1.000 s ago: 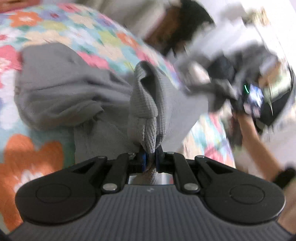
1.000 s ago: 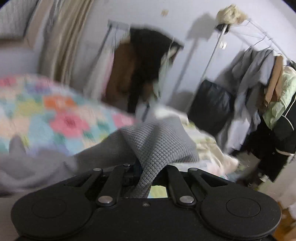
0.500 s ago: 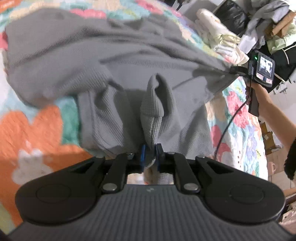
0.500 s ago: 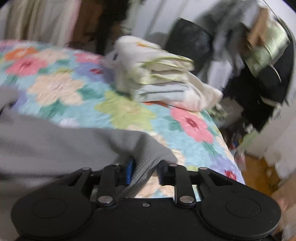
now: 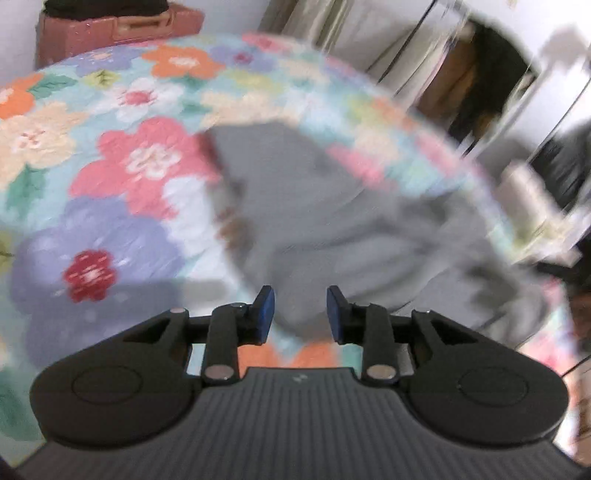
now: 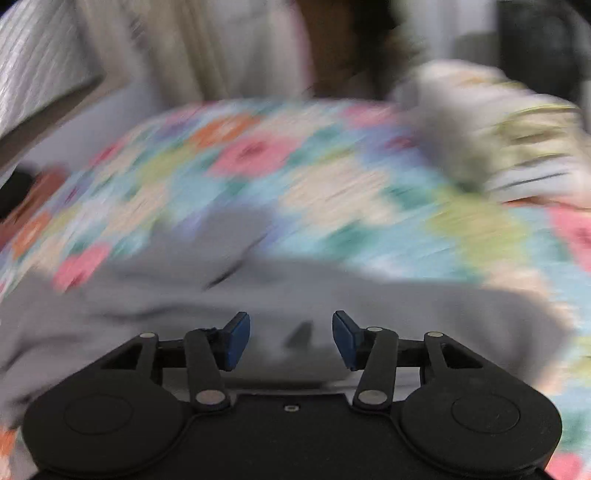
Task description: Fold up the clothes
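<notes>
A grey knit garment (image 5: 332, 221) lies spread on the floral bedspread (image 5: 110, 166), blurred by motion. My left gripper (image 5: 300, 308) is open and empty, just above the garment's near edge. In the right wrist view the same garment (image 6: 258, 291) lies flat across the bed in front of my right gripper (image 6: 291, 332), which is open and empty above the cloth.
A stack of folded pale clothes (image 6: 517, 147) sits at the far right of the bed. Hanging clothes on a rack (image 5: 480, 74) stand behind the bed. A reddish box (image 5: 118, 29) sits beyond the bed's far left edge.
Both grippers have let go of the grey garment and opened. The garment has dropped flat onto the bed. Both cameras are swinging fast.
</notes>
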Motion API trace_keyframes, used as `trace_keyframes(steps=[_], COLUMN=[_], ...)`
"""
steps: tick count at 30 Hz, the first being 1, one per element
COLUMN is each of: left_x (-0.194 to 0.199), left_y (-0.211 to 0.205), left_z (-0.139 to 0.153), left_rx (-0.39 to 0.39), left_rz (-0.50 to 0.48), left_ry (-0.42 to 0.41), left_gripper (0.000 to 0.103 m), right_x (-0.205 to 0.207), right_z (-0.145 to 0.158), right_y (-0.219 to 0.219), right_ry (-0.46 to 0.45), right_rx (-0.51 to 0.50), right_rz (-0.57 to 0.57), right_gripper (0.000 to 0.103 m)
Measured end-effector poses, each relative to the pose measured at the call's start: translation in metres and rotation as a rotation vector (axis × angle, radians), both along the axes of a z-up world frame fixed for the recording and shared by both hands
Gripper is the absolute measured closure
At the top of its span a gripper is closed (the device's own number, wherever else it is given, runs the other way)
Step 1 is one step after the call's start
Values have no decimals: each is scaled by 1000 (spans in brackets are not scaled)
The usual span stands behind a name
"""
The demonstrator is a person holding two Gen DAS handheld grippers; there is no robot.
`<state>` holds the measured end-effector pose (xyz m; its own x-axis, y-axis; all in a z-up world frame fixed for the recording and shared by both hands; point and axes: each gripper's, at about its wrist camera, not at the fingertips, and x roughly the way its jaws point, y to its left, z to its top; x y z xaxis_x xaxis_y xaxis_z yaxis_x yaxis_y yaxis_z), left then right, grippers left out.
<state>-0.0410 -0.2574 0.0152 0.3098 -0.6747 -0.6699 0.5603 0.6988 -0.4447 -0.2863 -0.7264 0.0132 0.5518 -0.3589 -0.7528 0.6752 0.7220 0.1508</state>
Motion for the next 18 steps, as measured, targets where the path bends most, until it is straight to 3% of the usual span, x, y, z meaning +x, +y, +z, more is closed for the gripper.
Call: trace_keyframes(steps=[2,5,7,9,12,15,16,18], left_x=[4,23,48,75,110,132,138,141], left_y=[-5,-35,-45,-49,-59,-68,-71,-82], left_z=[4,3,6,1,-13,-37,-45,-49], left_rx=[-5,142,185,210,256,227,213,218], left_rz=[-6,-47,-54,-71,-99,-125,-134,-137], left_ry=[-20,-86,-130,-103,-68,15,47,35], left_gripper=[70,64,61,54,54,54,54,49], right_x=[27,65,87,117,158,188,193,197], right_z=[-5,-1,8,14,7,-11,-19,-36], right_y=[0,-13,-24,-38,-43,-37,-37,-37], right_ry=[-40,-126,-176,-178,-49,124,158,198], right_rx=[68,148,162,196,172,91,90,107], right_rz=[51,83,68,78,173,273,290,299], right_gripper=[48,48,46,41,36,36,36,36])
